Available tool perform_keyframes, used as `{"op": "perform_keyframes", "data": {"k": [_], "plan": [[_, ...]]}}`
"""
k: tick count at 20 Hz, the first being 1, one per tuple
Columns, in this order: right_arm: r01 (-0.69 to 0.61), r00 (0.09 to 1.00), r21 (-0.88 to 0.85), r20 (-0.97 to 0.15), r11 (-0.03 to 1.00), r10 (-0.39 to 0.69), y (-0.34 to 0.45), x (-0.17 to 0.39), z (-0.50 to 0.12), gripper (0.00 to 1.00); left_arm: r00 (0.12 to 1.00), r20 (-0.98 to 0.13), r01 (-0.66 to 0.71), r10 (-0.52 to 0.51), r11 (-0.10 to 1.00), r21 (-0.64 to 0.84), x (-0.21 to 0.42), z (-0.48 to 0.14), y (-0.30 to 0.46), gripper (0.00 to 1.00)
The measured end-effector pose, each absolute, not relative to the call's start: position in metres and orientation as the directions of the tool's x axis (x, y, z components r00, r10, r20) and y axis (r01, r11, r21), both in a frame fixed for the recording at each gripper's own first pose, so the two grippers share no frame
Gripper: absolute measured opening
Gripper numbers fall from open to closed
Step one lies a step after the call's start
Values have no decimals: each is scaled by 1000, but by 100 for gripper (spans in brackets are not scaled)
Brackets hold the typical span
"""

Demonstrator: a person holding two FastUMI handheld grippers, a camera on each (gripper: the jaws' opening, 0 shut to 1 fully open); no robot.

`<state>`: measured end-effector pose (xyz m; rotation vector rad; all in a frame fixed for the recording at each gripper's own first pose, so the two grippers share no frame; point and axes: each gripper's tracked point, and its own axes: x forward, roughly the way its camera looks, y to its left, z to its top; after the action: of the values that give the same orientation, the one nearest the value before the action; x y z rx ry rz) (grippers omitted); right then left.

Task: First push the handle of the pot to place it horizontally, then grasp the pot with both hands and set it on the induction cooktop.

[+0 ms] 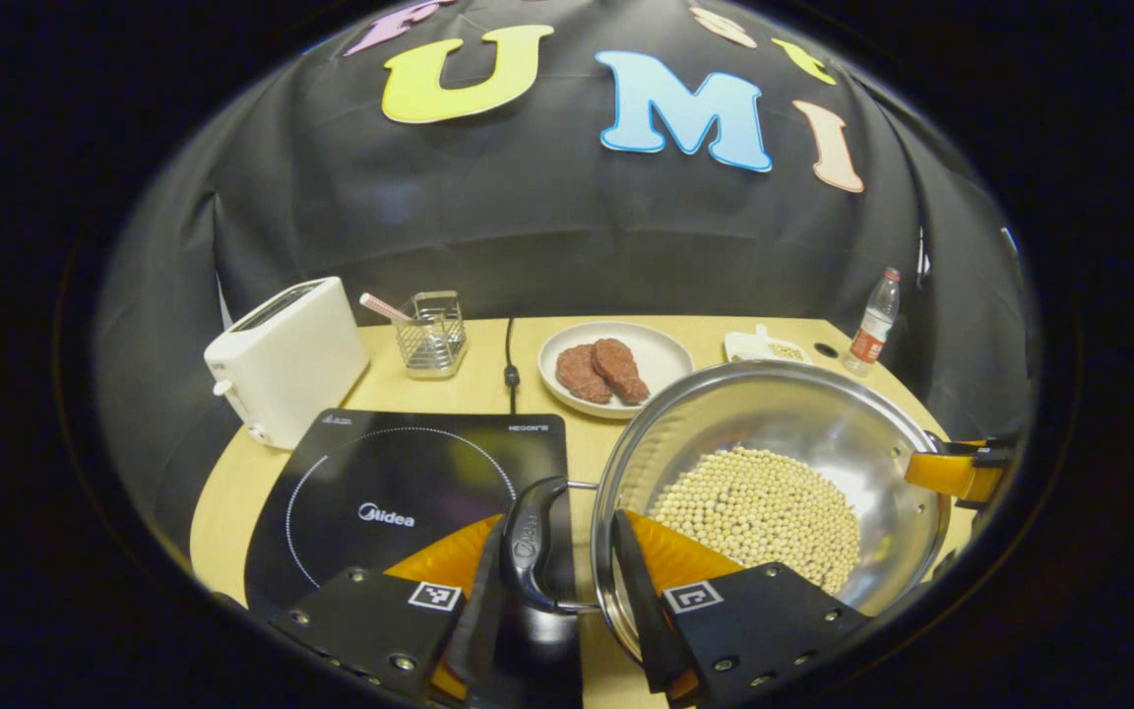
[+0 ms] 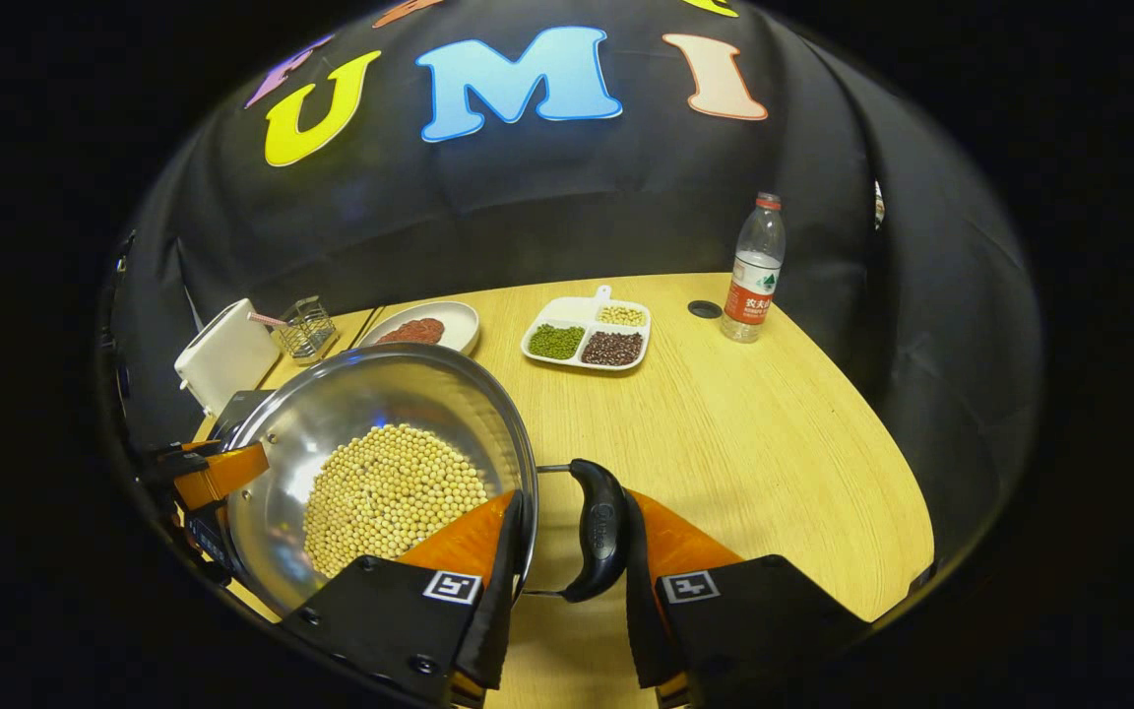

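Left gripper [image 1: 567, 581]: fingers straddle the pot's left handle [image 1: 535, 540], one each side; looks clamped on it, contact on the inner finger hard to confirm.
Right gripper [image 2: 567, 581]: fingers bracket the right handle [image 2: 597, 530], both seem to press it; reads as grasping.
Cross-check: each gripper also shows at the far rim in the other gripper's view, sitting at the opposite handle.
Pot [image 1: 774, 473]: steel, wide, on the wooden table [image 2: 754, 433] just beside the induction cooktop [image 1: 400, 492], not on it yet. Appears slightly tilted, cannot tell if lifted.
Contents: loose pale beans [image 2: 390, 492] over the bottom, will roll if tipped.
Handles: both swung out level, push step looks done.
Step in hand: two-handed carry onto the cooktop, my read.
How to do it well: lift both sides together, keep rim level so beans stay put; travel toward the left gripper's side; clear the cooktop edge before lowering; centre over the marked ring; let go only once the base sits flat.
Watch: plate with meat [image 1: 616, 366] and toaster [image 1: 282, 359] near the cooktop, cord behind it; keep the pot low and away from them.
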<state>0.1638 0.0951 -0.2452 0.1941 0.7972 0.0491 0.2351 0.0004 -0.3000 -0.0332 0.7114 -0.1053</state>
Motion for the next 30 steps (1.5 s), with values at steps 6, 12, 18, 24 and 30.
{"op": "perform_keyframes", "data": {"k": [6, 12, 18, 24, 30], "plan": [[10, 704, 203, -697, 979, 137, 133, 170, -235, 52, 762, -642, 69, -86, 996, -52, 239, -291, 42, 59], [-21, 699, 211, -695, 977, 165, 172, 179, -230, 49, 763, -645, 38, -55, 998, -40, 240, -291, 86, 59], [-46, 700, 228, -687, 973, 194, 211, 185, -222, 52, 772, -636, 13, -24, 1000, -22, 242, -288, 130, 59], [-74, 697, 232, -684, 970, 217, 247, 188, -214, 48, 773, -634, -15, -1, 1000, -20, 242, -288, 171, 59], [-97, 695, 232, -681, 968, 233, 279, 192, -209, 48, 773, -634, -41, 21, 999, -18, 240, -289, 209, 59]]}}
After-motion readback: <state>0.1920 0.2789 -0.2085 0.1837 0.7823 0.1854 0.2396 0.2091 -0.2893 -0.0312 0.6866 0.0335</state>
